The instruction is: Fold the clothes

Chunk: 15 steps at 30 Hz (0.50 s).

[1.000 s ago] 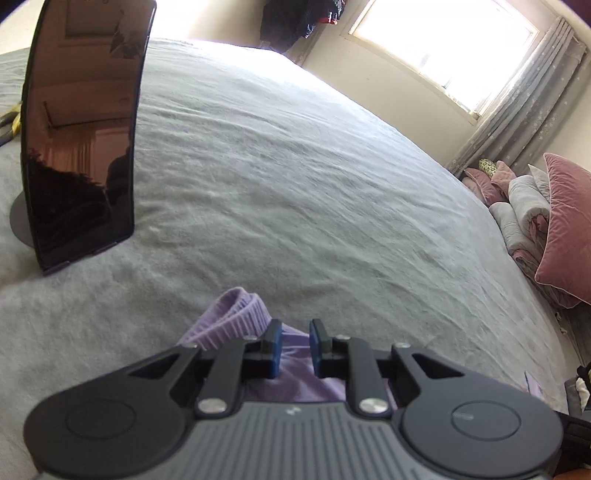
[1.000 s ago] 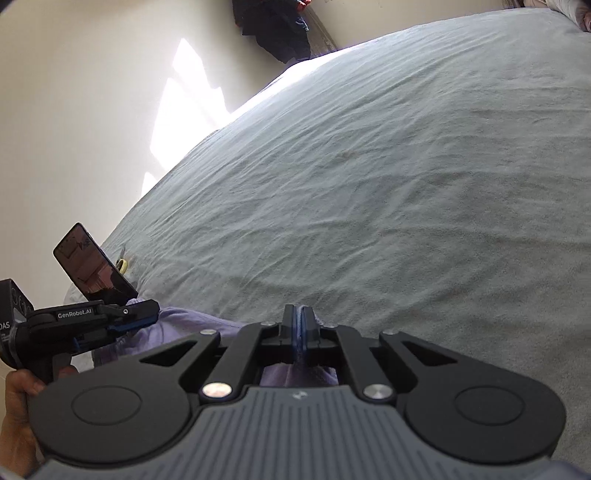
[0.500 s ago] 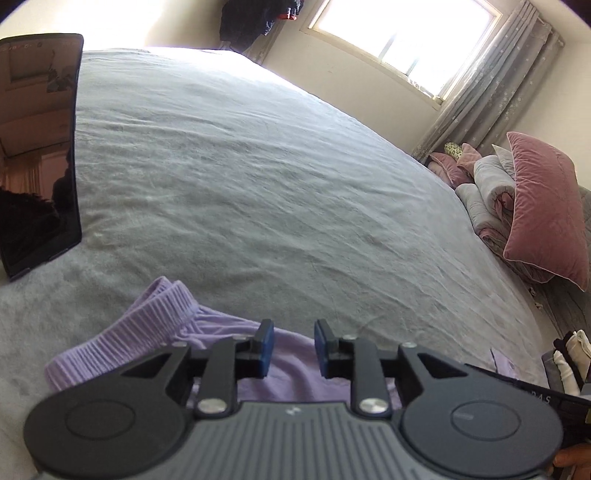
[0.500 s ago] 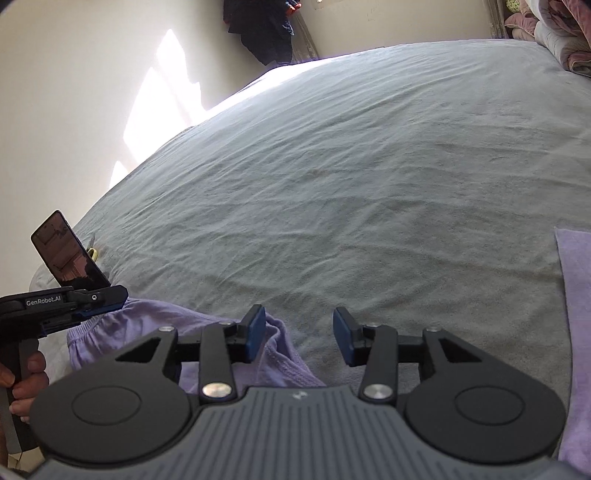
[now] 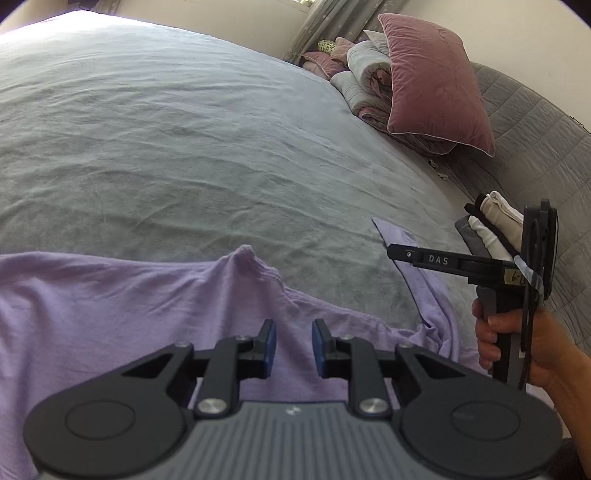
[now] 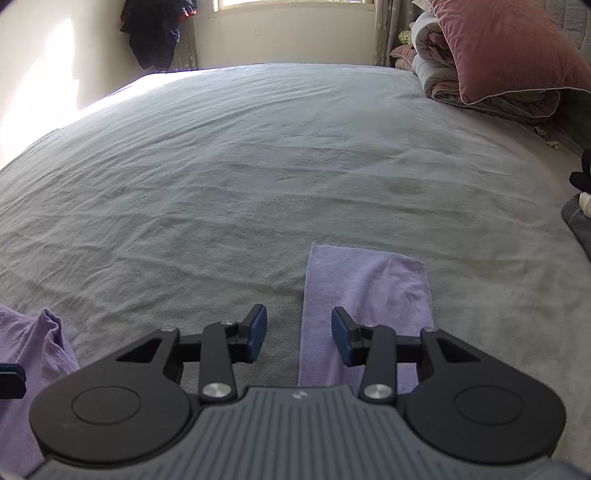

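A lilac garment (image 5: 147, 306) lies spread on the grey bed sheet (image 5: 184, 147). My left gripper (image 5: 293, 345) hovers over its middle, open and empty. A flat strip of the same garment, like a sleeve or leg (image 6: 365, 288), lies under my right gripper (image 6: 299, 334), which is open and empty, its right finger above the strip. Another part of the garment (image 6: 33, 354) shows at the left edge of the right wrist view. The right gripper also shows in the left wrist view (image 5: 395, 251), held in a hand.
A pink pillow (image 5: 436, 77) and rolled quilts (image 5: 365, 85) sit at the head of the bed. Folded white, black and grey clothes (image 5: 491, 229) lie at the right edge. Dark clothes (image 6: 155, 33) hang by the far wall.
Both grippers opened and let go of the lilac garment, which now lies flat. Both views swung right; the dark phone on its stand has left view.
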Tool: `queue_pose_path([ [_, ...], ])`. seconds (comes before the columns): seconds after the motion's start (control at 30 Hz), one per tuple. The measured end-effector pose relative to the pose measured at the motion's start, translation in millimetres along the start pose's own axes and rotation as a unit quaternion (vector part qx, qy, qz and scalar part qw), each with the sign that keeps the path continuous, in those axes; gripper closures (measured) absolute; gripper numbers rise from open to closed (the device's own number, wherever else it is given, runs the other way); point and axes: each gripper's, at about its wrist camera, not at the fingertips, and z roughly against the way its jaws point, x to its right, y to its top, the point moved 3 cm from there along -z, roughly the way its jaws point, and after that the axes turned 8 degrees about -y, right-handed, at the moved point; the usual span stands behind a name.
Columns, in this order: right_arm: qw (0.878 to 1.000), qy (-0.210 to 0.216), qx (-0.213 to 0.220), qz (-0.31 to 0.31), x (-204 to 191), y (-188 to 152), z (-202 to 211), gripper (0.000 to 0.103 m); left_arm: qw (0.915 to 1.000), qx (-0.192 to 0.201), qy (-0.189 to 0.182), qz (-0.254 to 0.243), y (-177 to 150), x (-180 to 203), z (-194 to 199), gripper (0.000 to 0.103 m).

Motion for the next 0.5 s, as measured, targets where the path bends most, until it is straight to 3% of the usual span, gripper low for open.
queue_pose_path([
  [0.2, 1.000, -0.010, 0.003, 0.010, 7.9, 3.3, -12.6, 0.066, 1.0000, -0.006, -0.006, 0.000, -0.4, 7.1, -7.5, 0.082],
  [0.27, 1.000, -0.010, 0.003, 0.022, 5.8, 3.4, -15.4, 0.079, 0.9999, -0.007, -0.010, 0.005, 0.6, 8.2, -9.1, 0.082],
  [0.3, 1.000, -0.017, 0.005, 0.026, 5.5, 3.5, -16.0, 0.094, 0.9999, -0.008, -0.013, 0.006, 1.3, 9.2, -10.1, 0.082],
  [0.33, 0.999, -0.025, 0.007, 0.029, 5.4, 3.6, -16.5, 0.100, 0.9998, -0.008, -0.015, 0.007, 1.8, 10.2, -10.8, 0.082],
  [0.5, 0.999, -0.032, 0.027, -0.001, 26.1, 7.1, 1.8, 0.101, 0.9991, -0.013, -0.039, -0.003, 1.1, 20.2, -13.1, 0.082],
])
